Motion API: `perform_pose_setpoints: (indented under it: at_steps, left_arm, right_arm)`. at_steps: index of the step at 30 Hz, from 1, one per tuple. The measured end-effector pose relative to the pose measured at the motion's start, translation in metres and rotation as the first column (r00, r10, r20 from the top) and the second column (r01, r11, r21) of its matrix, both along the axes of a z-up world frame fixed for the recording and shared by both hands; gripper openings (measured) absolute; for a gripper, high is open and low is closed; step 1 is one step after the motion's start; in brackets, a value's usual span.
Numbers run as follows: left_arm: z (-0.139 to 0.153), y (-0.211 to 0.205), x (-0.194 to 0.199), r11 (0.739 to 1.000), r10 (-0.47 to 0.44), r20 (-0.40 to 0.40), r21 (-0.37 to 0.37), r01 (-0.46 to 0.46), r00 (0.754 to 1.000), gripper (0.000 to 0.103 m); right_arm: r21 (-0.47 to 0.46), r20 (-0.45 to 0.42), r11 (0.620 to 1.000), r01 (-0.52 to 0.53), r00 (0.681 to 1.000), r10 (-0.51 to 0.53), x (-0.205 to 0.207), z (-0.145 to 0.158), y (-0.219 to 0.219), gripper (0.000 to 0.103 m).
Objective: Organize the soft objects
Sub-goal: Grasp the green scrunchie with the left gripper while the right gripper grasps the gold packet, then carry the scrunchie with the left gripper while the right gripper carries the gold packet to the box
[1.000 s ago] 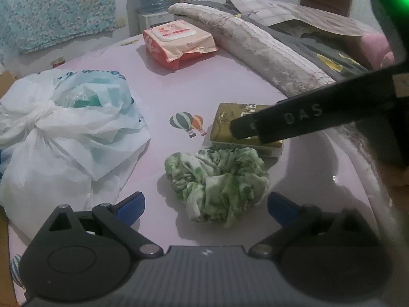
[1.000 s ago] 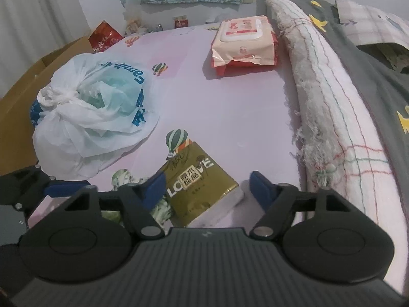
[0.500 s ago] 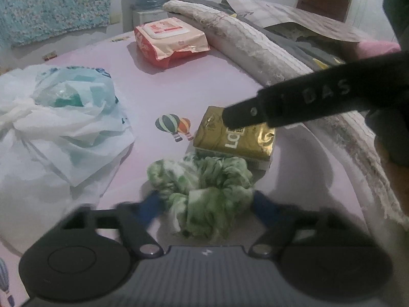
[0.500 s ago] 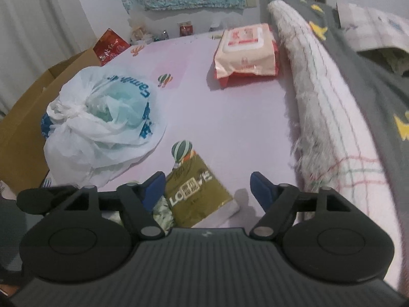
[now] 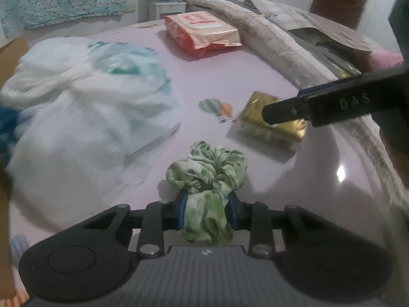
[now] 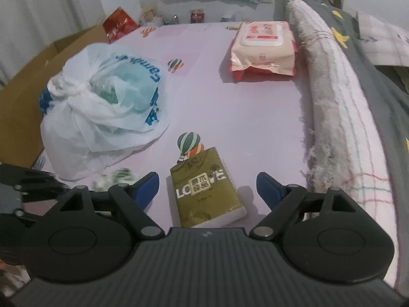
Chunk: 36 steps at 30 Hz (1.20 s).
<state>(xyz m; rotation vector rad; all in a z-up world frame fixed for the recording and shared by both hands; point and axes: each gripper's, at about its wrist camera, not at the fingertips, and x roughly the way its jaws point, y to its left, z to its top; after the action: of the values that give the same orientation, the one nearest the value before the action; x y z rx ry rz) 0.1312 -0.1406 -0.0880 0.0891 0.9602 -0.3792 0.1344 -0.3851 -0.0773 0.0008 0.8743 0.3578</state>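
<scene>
A: What lies on the pink bed sheet [image 6: 230, 107]?
B: Far left, a knotted white plastic bag [image 6: 102, 107]; far right, a wipes pack [image 6: 263, 48].
A: The tongs?
B: The left tongs [image 5: 207, 212] have just been closing and clench the green scrunchie [image 5: 207, 176], near centre. The right tongs [image 6: 207, 186], just widening, stand released around the gold tissue pack [image 6: 204, 192].

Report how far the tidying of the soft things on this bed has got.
Done: nothing looks sorted yet. In hand: the left gripper has just been closing and now pinches the green scrunchie. The right gripper has been opening and stands open around the gold tissue pack, not gripping it. Left: the white plastic bag and the wipes pack lie untouched on the pink sheet.
</scene>
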Motion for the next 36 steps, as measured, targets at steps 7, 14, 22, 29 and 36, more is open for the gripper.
perform_pose_setpoints:
  at_steps: [7, 14, 22, 29, 36]
  left_arm:
    - [0.001, 0.033, -0.012, 0.998, 0.065, 0.005, -0.006, -0.065, 0.998, 0.032]
    - [0.002, 0.046, -0.021, 0.996, 0.077, 0.021, -0.043, -0.076, 0.997, 0.031]
    - [0.035, 0.056, -0.045, 0.993, 0.038, 0.1, -0.114, -0.026, 0.994, 0.03]
    - [0.1, 0.102, -0.076, 0.98, 0.097, 0.254, -0.192, -0.048, 0.962, 0.03]
    - [0.145, 0.195, -0.092, 0.948, 0.314, 0.335, -0.161, -0.274, 0.889, 0.03]
  right_arm:
    - [-0.11, -0.001, 0.993, -0.029, 1.0, 0.029, 0.011, -0.02, 0.026, 0.084]
    - [-0.115, 0.009, 0.992, 0.05, 0.999, -0.05, -0.008, -0.014, 0.024, 0.057]
    - [0.185, 0.001, 0.975, 0.121, 0.992, -0.123, -0.041, 0.023, -0.006, 0.056]
    - [0.353, 0.093, 0.933, -0.063, 0.995, 0.032, -0.05, 0.088, 0.038, 0.056]
    - [0.494, 0.135, 0.815, -0.303, 0.953, 0.272, -0.025, 0.128, 0.142, 0.057]
